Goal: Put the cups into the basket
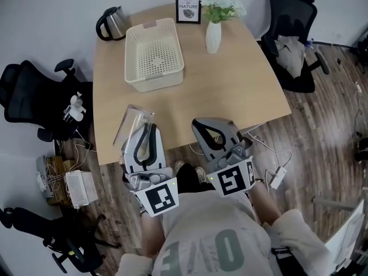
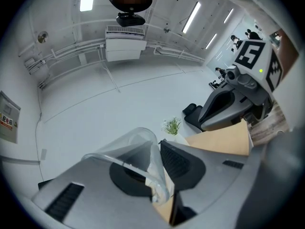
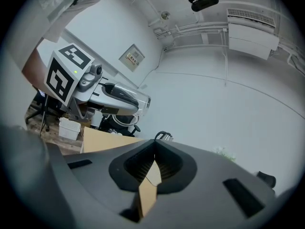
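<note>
A clear plastic cup (image 1: 133, 125) is pinched by its wall in my left gripper (image 1: 142, 135), over the near left edge of the wooden table (image 1: 230, 91). In the left gripper view the cup (image 2: 136, 147) is squashed between the jaws and tilts up towards the wall. The cream perforated basket (image 1: 155, 82) stands empty at the table's far left, well beyond the cup. My right gripper (image 1: 205, 128) hovers at the near edge beside the left one. Its jaws (image 3: 153, 157) meet at the tips with nothing between them.
A dark kettle (image 1: 112, 23) stands behind the basket. A white vase with flowers (image 1: 213, 36) and a small framed print (image 1: 188, 8) sit at the far edge. Black office chairs flank the table at left (image 1: 29, 94) and right (image 1: 290, 33).
</note>
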A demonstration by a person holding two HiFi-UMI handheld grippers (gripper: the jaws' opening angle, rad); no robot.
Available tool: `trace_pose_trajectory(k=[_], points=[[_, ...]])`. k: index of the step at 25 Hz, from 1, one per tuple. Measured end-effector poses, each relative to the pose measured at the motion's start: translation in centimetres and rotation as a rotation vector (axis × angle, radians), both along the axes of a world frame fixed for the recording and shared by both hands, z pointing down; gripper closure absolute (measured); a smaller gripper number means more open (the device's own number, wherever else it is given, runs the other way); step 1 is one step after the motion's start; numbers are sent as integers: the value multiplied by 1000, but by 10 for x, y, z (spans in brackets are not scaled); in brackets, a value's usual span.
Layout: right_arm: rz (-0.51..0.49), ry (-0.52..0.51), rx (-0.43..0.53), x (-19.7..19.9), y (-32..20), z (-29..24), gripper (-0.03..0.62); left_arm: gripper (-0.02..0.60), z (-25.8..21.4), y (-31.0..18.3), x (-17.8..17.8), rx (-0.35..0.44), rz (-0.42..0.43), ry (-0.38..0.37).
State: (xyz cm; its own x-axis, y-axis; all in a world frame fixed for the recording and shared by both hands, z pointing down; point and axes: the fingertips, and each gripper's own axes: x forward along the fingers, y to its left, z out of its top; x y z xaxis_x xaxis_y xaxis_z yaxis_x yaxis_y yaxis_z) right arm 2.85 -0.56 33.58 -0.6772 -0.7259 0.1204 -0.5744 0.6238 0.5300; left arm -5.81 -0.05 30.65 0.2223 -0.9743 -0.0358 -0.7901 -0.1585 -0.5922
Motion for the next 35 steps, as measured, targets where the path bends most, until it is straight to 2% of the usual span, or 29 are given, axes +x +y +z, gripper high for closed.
trace_pose_trajectory(k=[6, 11, 20, 26, 35], points=[[17, 25, 14, -19, -46, 1, 595, 512, -2, -52, -14, 18, 21, 7], [20, 27, 18, -46, -96, -6, 595, 512, -7, -104, -36, 66, 51, 51], [63, 26, -3, -91, -172, -5, 595, 512, -2, -176, -82, 32, 83, 68], [67, 30, -30, -93, -202, -1, 597, 514, 9, -206, -88, -4, 80, 87], [8, 23, -60, -82, -234, 5, 595, 512, 11, -239, -84, -39, 14, 76]])
